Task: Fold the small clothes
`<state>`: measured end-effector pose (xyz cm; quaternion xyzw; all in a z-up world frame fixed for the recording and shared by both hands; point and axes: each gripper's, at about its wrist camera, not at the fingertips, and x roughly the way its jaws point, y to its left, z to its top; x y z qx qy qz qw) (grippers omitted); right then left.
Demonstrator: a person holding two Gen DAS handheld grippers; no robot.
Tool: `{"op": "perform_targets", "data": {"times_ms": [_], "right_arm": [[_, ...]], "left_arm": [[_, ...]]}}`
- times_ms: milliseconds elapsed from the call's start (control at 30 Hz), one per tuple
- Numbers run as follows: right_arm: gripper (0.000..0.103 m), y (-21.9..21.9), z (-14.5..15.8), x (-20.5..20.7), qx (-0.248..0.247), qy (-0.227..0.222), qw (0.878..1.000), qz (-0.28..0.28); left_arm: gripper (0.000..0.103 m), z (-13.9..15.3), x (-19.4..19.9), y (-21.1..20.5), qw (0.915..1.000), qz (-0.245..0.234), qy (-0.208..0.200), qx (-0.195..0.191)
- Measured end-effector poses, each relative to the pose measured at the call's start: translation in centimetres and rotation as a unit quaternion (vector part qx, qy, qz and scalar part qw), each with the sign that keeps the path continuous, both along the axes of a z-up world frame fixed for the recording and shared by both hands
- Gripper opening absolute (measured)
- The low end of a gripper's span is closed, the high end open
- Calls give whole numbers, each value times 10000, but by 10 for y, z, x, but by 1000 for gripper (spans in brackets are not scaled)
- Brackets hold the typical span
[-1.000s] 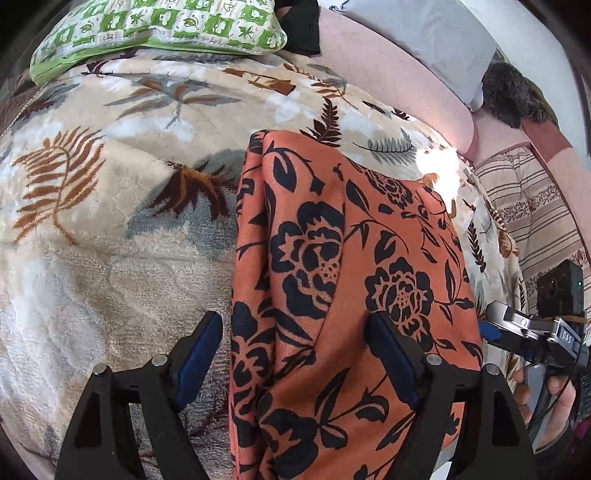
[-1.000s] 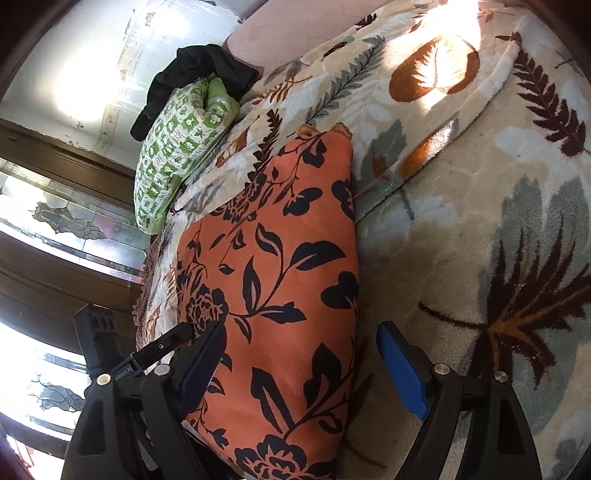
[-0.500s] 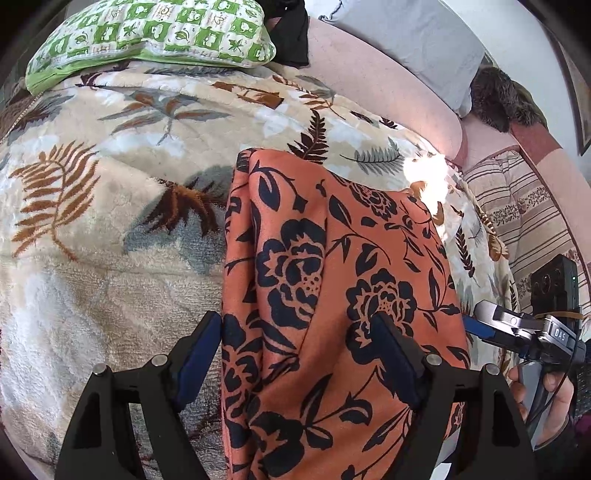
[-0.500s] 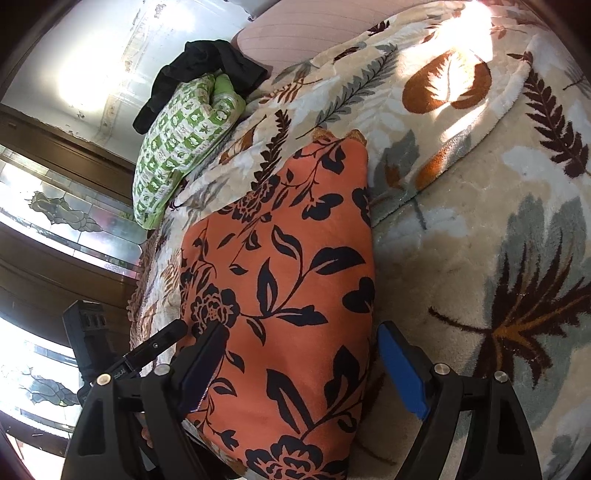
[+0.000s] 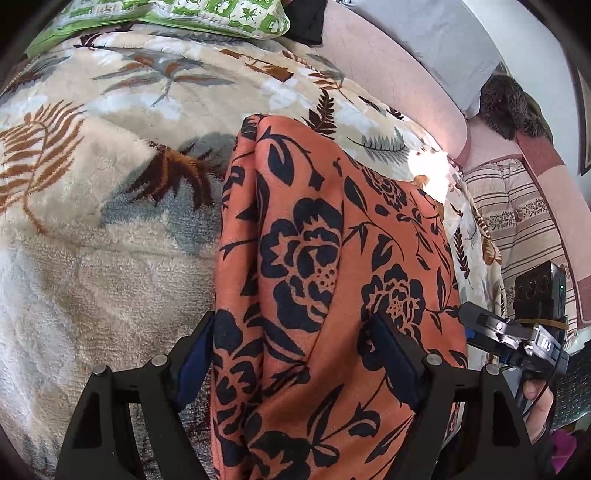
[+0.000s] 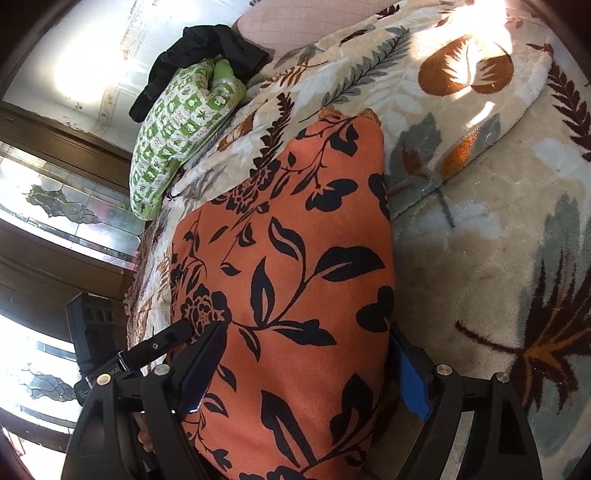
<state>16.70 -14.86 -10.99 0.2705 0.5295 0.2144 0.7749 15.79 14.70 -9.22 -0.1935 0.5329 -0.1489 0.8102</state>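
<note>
An orange garment with black flowers (image 5: 332, 280) lies folded lengthwise on a leaf-print blanket (image 5: 92, 229). It also shows in the right wrist view (image 6: 295, 280). My left gripper (image 5: 295, 354) is open, its blue-padded fingers (image 5: 391, 354) straddling the garment's near end. My right gripper (image 6: 303, 369) is open too, its fingers either side of the garment's other near edge. The right gripper shows at the right in the left wrist view (image 5: 495, 328). The left gripper shows at the left in the right wrist view (image 6: 162, 343).
A green patterned pillow (image 5: 177, 14) and a dark garment (image 6: 207, 48) lie at the far end of the blanket. A pink couch back (image 5: 388, 74) with a grey cushion (image 5: 436, 40) runs behind. A striped cloth (image 5: 517, 221) lies right. Glass doors (image 6: 55, 206) stand left.
Both grippers have moved forward and lower over the garment's near end; the fabric now fills the space between each pair of open fingers. The garment has stayed in place.
</note>
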Motion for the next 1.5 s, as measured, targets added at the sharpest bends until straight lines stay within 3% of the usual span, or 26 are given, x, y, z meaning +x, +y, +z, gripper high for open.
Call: {"op": "perform_targets", "data": {"times_ms": [133,533,1000,1033,1067,1100,1133,1200,1267,1367,1500], "right_arm": [[87,-10,-3,-1,102,21,9999,-120],[87,2,3,2,-203,47,9998,-8],[87,15,-7,4,-361,164,9991,133],[85,17,-6,4,-442,114,9988,189],[83,21,-6,4,-571,51,9980,271],[68,25,-6,4,-716,24,9968,368],[64,29,-5,5,-809,-5,9957,447],[44,35,4,4,-1003,-160,9933,559],[35,40,21,0,-1214,-447,9890,722],[33,40,49,-5,-1356,-845,9829,911],[33,11,92,0,-1357,-1340,9776,892]], "left_arm": [[82,1,0,-6,9999,-11,-17,167],[82,6,-1,-11,9986,-112,-196,488],[82,0,2,-11,9987,-167,-235,414],[82,-1,2,-11,9988,-176,-247,375],[73,-2,2,-11,9987,-209,-274,377],[67,-3,3,-13,9983,-301,-286,421],[58,-3,2,-16,9977,-377,-327,467],[44,2,-2,-19,9969,-443,-412,505],[35,11,-4,-20,9970,-348,-428,536],[34,36,-8,-25,9977,-209,-627,161],[34,76,-4,-52,9935,-95,-1136,20]]}}
